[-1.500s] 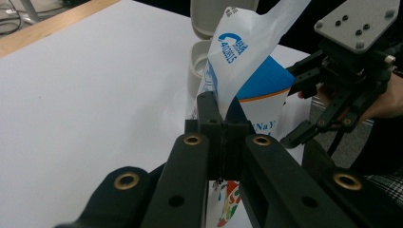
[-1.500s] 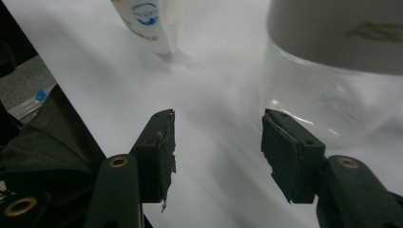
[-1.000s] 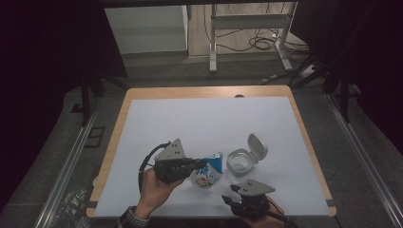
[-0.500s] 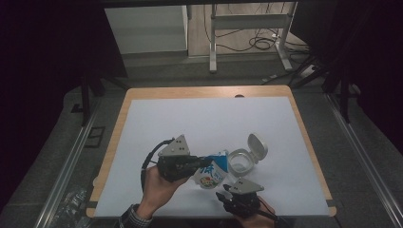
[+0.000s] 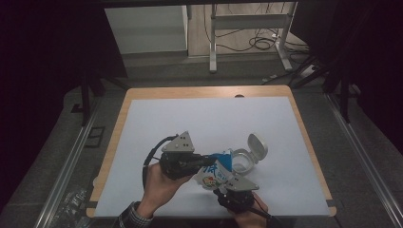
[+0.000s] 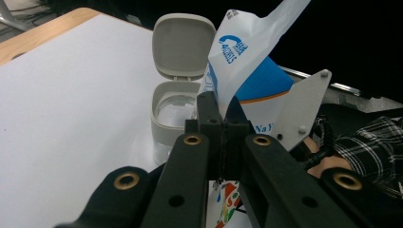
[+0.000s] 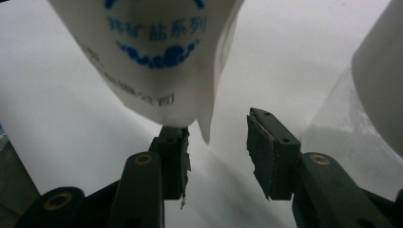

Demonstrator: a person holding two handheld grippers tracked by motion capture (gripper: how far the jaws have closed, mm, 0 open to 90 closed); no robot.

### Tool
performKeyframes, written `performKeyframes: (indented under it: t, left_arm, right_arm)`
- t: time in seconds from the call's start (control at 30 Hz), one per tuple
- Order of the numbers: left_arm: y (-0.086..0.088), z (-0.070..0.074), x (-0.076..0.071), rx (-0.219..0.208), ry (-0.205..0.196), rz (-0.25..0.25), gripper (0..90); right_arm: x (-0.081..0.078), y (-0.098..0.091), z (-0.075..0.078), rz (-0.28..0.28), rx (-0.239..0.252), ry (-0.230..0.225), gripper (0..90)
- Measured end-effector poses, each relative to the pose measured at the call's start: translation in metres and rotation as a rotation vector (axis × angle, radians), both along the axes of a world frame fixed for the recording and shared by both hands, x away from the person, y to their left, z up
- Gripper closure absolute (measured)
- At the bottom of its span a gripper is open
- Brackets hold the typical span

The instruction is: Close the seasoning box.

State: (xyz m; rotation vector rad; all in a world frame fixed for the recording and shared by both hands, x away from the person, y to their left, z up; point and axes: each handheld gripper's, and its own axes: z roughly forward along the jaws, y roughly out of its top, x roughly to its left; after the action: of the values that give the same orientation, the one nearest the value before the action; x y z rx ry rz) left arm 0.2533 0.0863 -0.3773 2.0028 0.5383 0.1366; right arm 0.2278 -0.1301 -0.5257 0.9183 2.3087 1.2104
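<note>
Covering most of the wooden table (image 5: 142, 92), a white mat (image 5: 209, 128) carried everything in play near its front edge. On it, toward the right, stood a small clear container (image 5: 240, 161) with its hinged grey lid (image 5: 257, 144) flipped up and open; in the left gripper view the same container (image 6: 173, 111) sat just behind the bag. A white and blue printed plastic bag (image 5: 217, 170) hung above the mat between the two tools, touching the container's near side. The left gripper (image 5: 202, 161), held in the person's left hand (image 5: 159, 183), had its jaws pressed together on the bag's upper edge (image 6: 237, 66). The right gripper (image 7: 216, 142) sat below the bag's lower corner (image 7: 164, 61), jaws spread apart with nothing pinched between them, after just closing partway.
</note>
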Motion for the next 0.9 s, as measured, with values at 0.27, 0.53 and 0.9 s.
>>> performKeyframes:
  t: [0.27,0.53,0.9]
  left_arm:
    - [-0.001,0.003,0.001,-0.006,0.012,0.003,90.0]
    - [-0.001,0.004,0.003,-0.014,0.03,0.008,90.0]
    - [-0.002,0.005,0.005,-0.02,0.054,0.005,90.0]
  right_arm:
    - [0.002,0.008,-0.001,-0.003,0.012,-0.029,57.0]
    - [0.002,0.012,-0.002,-0.009,-0.009,-0.085,56.2]
    - [0.001,0.01,0.001,-0.016,0.02,-0.129,55.5]
